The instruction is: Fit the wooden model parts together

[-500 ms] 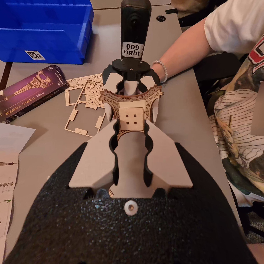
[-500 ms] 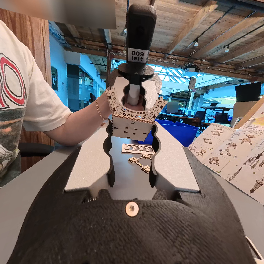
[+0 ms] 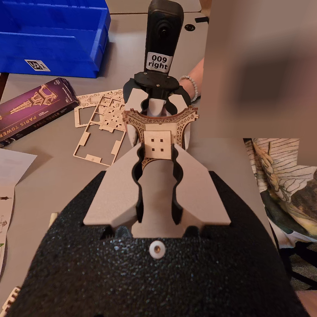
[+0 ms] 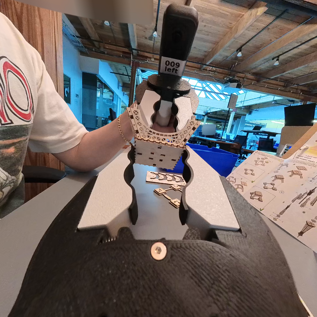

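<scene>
So both grippers are on the same thing right now: the wooden tower base (image 3: 158,135), held up in the air above the grey table (image 3: 51,180). The left gripper (image 3: 157,151) has its fingers closed narrow on the flat square platform end, and the right gripper (image 4: 158,158) is pinching the same boxy block from the opposite side, fingers snug against its edges. The four lattice legs flare out past the far gripper in each view.

Looks to me like the pressing-together step, seating that platform into the legs. Next move probably wants a straight, even squeeze along the tower base, no twisting, since those thin legs look snappy.

Spare pieces (image 4: 169,194) lie on the table below the tower base, and the punched-out sheet (image 3: 101,135) sits off to its left.
</scene>
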Available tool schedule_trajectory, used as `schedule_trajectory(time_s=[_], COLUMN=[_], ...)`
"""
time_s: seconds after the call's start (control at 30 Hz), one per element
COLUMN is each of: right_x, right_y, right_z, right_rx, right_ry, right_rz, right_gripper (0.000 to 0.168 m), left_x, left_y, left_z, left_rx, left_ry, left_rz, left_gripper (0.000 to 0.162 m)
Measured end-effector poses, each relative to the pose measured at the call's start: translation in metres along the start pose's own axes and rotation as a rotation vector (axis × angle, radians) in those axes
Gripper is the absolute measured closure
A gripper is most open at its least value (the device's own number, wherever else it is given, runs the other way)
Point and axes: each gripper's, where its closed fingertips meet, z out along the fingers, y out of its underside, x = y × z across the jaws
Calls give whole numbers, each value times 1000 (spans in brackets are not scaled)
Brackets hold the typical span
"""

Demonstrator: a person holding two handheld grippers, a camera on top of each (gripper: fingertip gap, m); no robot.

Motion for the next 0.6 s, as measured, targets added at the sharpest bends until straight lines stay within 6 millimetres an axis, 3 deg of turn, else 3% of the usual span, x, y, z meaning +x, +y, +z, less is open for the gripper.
schedule_trajectory(time_s=[0.6], right_x=[2], right_y=[-1], right_z=[-1], right_rx=[0], right_ry=[9], right_rz=[-8], right_gripper=[114], left_x=[0], left_y=[2], left_z=[3], left_rx=[-21], left_ry=[-17], left_rz=[37], left_gripper=[133])
